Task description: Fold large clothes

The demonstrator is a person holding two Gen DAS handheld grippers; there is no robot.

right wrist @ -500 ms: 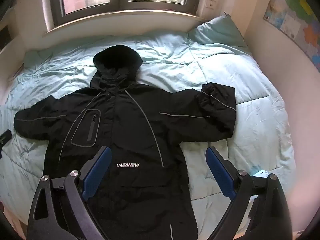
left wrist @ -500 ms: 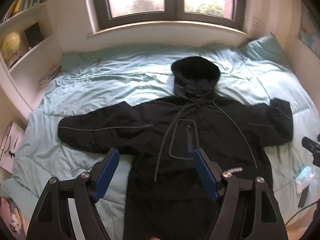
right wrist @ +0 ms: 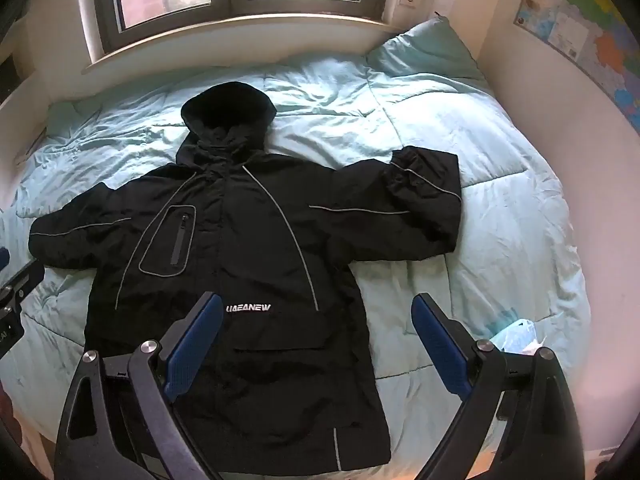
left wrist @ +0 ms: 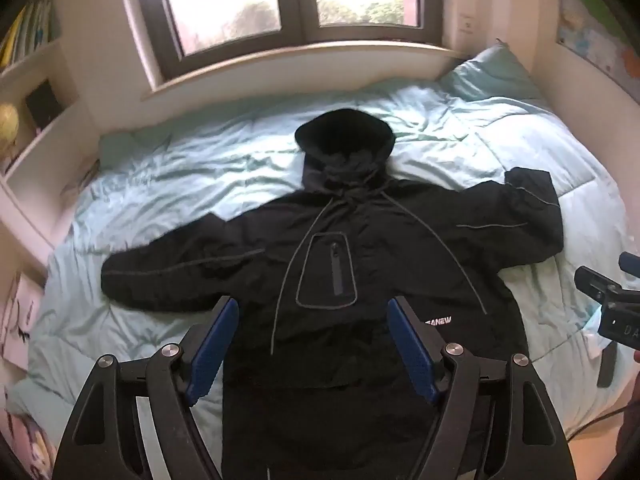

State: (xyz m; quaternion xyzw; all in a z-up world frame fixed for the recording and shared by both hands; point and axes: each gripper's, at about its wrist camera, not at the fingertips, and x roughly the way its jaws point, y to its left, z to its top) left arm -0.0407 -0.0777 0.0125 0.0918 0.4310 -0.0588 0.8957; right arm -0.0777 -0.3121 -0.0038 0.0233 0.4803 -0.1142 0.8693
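Observation:
A large black hooded jacket lies flat and face up on a bed, hood toward the window, both sleeves spread out sideways. Its right-hand sleeve has the cuff end bunched. My left gripper hovers above the jacket's lower chest, open, nothing between its blue pads. My right gripper hangs over the jacket's lower right side and the quilt beside it, also open and empty. Part of the right gripper shows at the left wrist view's right edge.
A pale teal quilt covers the bed, with a pillow at the far right corner. A window sill runs behind. White shelves stand on the left, a wall map on the right. Small items lie at the quilt's near right edge.
The left wrist view has swung to the right, so the jacket sits more central and the right-hand wall shows. The right view is nearly unchanged. Both grippers stay open.

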